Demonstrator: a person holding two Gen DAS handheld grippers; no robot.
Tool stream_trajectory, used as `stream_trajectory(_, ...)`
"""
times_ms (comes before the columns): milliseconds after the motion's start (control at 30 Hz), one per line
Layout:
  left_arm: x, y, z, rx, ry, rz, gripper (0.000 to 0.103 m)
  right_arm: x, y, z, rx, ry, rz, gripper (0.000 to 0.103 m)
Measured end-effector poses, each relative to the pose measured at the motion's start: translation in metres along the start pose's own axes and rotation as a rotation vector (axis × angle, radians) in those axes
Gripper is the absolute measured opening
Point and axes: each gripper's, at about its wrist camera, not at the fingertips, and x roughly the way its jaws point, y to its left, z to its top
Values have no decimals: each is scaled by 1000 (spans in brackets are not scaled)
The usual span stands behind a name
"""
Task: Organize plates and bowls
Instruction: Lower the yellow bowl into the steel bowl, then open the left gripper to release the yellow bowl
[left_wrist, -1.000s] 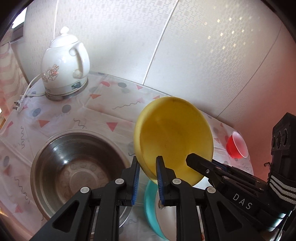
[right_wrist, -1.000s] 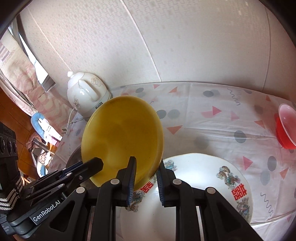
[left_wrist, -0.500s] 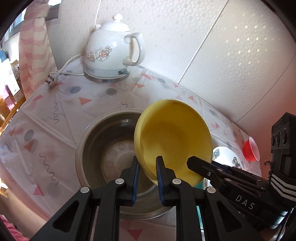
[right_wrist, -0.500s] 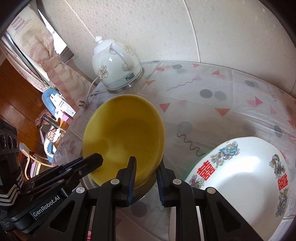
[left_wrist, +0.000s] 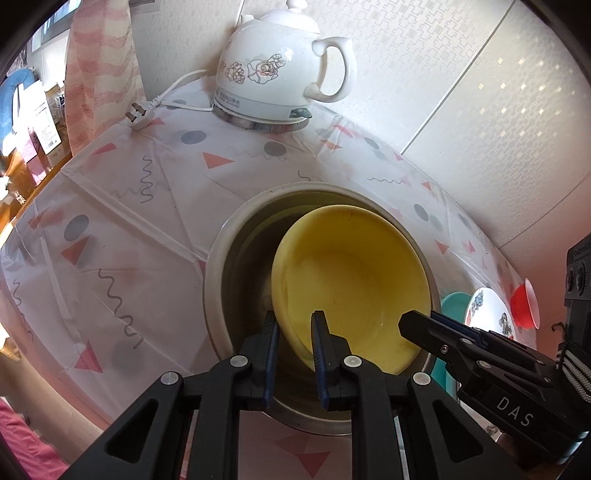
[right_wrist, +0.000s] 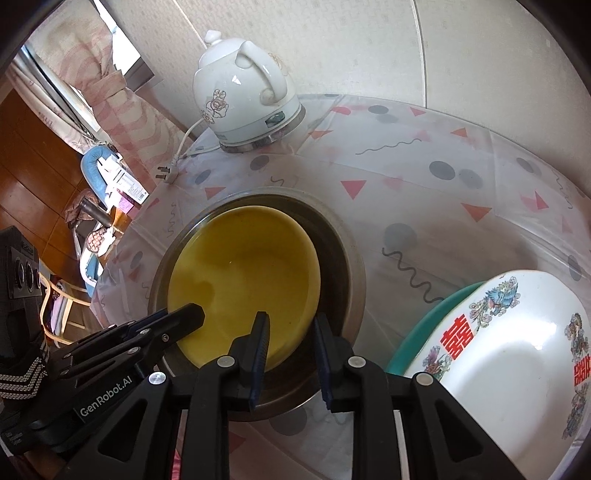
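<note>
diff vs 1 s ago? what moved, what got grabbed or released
The yellow bowl went from held up above the white plate to down inside the steel basin. The left gripper still clamps its rim. The right gripper is opening, the rim still between its fingers. Kettle, red cup and plate did not move.

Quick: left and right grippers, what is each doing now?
Left gripper: shut on the yellow bowl rim.
Right gripper: jaws opening, bowl rim between them, pads off it.
</note>
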Motion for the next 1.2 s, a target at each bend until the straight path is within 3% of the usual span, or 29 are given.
stream_trajectory(200,9,-2,0,29,11,43,17,1,2,0,-18,-3,-14,24)
stream_trajectory(633,3,-12,-1,112,-82,191,16,0,8,-2,-52,-19,-21,26)
stream_trajectory(933,-12,-13,-3,120,-141,213,16,-17,14,-9,-104,-90,-93,29)
stream_trajectory(1200,-23,-19,-3,114,-164,183,16,-35,18,-14,-135,-159,-153,30)
